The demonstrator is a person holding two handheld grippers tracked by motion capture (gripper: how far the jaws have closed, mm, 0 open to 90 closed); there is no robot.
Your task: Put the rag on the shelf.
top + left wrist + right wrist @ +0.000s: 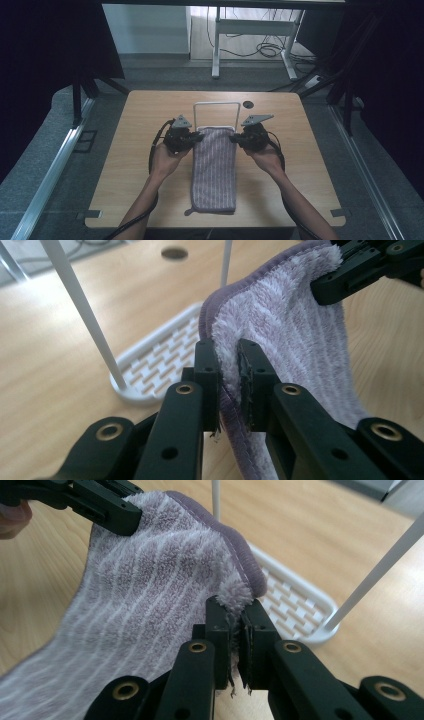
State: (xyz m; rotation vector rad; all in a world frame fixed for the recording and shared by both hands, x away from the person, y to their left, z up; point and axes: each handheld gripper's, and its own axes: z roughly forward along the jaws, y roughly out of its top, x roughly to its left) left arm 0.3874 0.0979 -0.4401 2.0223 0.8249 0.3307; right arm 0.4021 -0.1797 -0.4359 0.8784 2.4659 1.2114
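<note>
A purple towel with white stripes [214, 170] lies lengthwise on the wooden table, its far end lifted off the surface. My left gripper [199, 136] is shut on the far left corner of the towel [290, 330]; the pile is squeezed between the jaws [227, 352]. My right gripper [233, 140] is shut on the far right corner [236, 610] of the towel [150, 595]. Just behind the raised edge stands a white wire rack [216, 105] on a slotted base [160, 365] [295, 610]. Each gripper view shows the other gripper [325, 287] [130, 520] clamped on its corner.
A round cable hole [248, 104] sits in the table behind the rack. The near end of the towel reaches close to the table's front edge [215, 223]. A white desk frame [252, 30] and floor cables lie beyond the table, with dark curtains on both sides.
</note>
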